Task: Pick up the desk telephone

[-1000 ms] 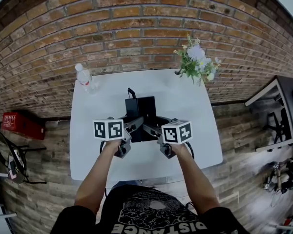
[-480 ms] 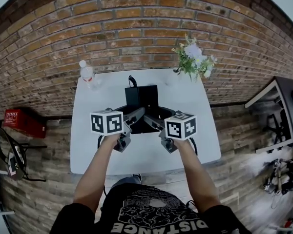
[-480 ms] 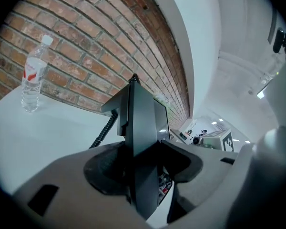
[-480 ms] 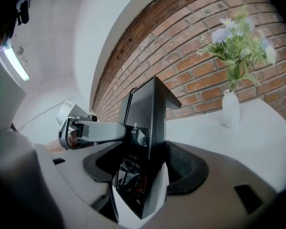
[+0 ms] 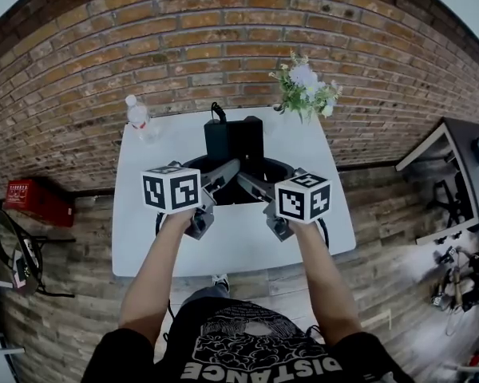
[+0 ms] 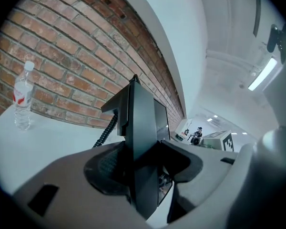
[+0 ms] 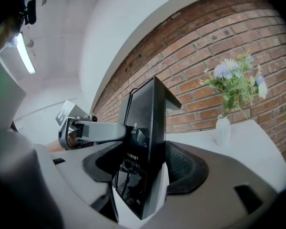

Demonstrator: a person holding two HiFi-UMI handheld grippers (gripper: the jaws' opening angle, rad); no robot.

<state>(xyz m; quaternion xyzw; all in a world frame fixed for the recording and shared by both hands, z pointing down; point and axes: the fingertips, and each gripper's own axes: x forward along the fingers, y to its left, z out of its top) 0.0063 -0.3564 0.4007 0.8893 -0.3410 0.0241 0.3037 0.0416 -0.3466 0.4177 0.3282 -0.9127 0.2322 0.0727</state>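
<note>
- Since a second ago you have raised both grippers toward your head. Their marker cubes look larger, and the desk telephone now sits higher in the head view, closer to the brick wall.
- Your left gripper is clamped on the telephone. In the left gripper view the black body stands on edge between the two grey jaws, with both dark pads pressed against its sides.
- Your right gripper pinches the same telephone from the other side. Its own view shows the glossy dark face caught between the jaws, and the left gripper's finger reaches onto the far edge.
- You hold the telephone upright between the two grippers, over the back half of the white table. Pale table surface shows below its lower edge, but I cannot tell whether any part of it touches the top.
- A coiled cord runs down from the telephone's back edge toward the table.
- A water bottle stands upright at the far left corner of the table. A vase of flowers stands at the far right corner. Both are well apart from the telephone.
</note>
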